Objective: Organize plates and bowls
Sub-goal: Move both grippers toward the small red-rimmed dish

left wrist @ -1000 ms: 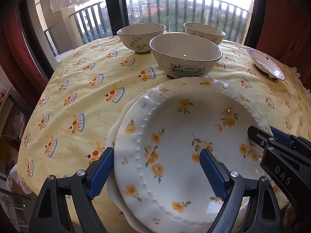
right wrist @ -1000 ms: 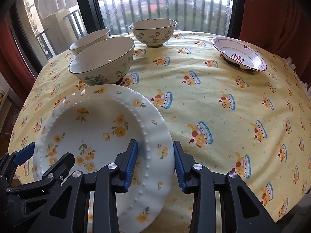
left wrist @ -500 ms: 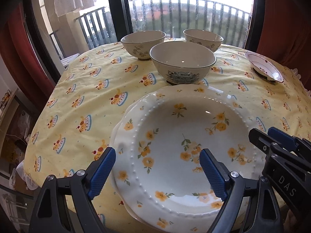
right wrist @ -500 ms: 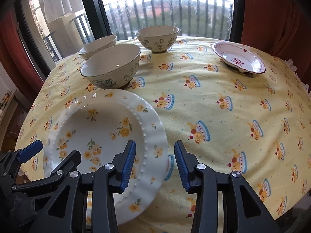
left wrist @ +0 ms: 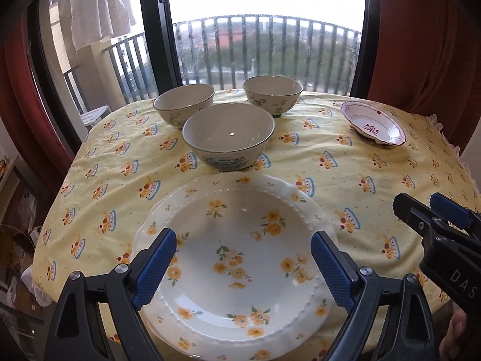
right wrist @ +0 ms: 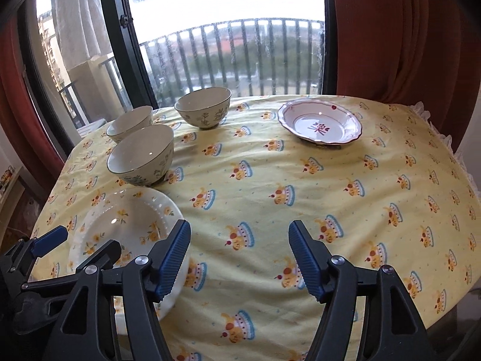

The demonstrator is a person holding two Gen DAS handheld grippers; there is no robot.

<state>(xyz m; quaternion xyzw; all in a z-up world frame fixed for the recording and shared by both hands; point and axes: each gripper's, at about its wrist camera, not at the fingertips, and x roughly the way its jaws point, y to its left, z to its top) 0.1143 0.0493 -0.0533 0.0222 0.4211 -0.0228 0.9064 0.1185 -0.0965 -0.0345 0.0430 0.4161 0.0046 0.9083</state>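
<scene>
the yellow-flowered plate [left wrist: 240, 258] is lying stacked on a second plate at the near left of the tabletop [right wrist: 330, 186]. the left tongs [left wrist: 243, 267] are hanging wide apart above it, gripping nothing; the right tongs [right wrist: 239, 258] are opening over bare cloth. the red-rimmed plate [right wrist: 320, 126] is sitting far right, well apart; judging by this, the right tongs should be approaching its rim squarely. the three bowls [left wrist: 228, 138] are waiting at the far left.

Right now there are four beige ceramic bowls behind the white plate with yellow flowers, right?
Not four: three beige ceramic bowls stand behind the white plate with yellow flowers, as the left wrist view shows.
</scene>
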